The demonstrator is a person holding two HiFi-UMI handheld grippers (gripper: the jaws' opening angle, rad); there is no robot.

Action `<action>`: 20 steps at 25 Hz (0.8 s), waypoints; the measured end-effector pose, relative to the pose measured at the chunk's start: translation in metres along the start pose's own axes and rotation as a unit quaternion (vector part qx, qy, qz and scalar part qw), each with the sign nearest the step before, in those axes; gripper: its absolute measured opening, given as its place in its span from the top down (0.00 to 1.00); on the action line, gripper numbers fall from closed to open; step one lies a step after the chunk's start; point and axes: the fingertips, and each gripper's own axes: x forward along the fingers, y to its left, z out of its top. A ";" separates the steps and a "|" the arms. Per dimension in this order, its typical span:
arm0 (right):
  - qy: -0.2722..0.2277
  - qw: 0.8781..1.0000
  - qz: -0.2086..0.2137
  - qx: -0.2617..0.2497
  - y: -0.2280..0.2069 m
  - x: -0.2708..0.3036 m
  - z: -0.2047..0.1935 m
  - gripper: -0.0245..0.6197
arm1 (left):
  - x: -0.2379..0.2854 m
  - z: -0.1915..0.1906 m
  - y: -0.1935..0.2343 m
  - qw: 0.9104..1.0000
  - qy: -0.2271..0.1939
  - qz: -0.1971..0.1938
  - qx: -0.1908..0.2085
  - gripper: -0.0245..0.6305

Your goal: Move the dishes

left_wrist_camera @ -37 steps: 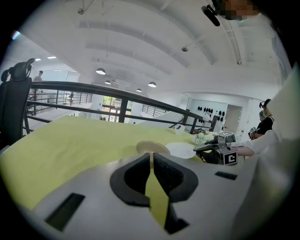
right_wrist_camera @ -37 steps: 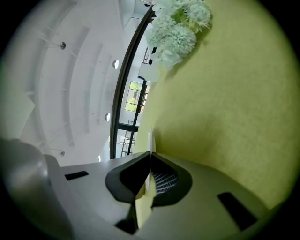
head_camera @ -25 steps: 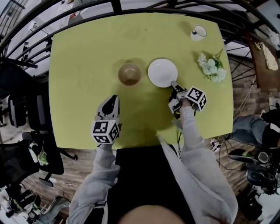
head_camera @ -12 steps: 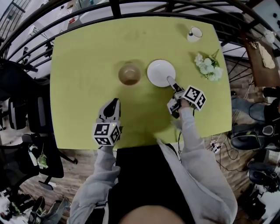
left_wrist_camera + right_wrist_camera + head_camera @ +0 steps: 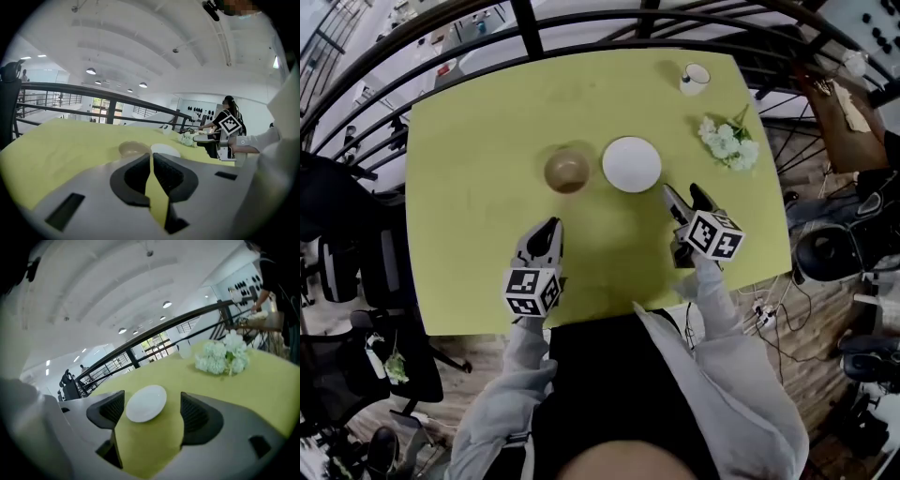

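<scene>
Yellow-green table (image 5: 469, 187) — white plate (image 5: 631, 164) beside, seemingly, a bowl (image 5: 567, 171).

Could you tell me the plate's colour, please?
The plate is white; the right gripper view shows it best.

Right hand-held gripper (image 5: 682, 193) freshly parted, empty
</scene>
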 end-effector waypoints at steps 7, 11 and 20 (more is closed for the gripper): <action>-0.036 0.997 0.005 -0.063 -0.015 0.015 0.081 0.38 | 0.043 0.032 -0.026 0.998 -0.023 -0.046 -0.022 0.91; -0.062 0.995 -0.004 -0.083 -0.033 0.043 0.133 0.38 | 0.084 0.061 -0.043 0.997 -0.043 -0.069 -0.015 0.91; -0.092 0.991 -0.039 -0.089 -0.079 0.128 0.210 0.36 | 0.189 0.111 -0.062 0.994 -0.072 -0.087 0.001 0.91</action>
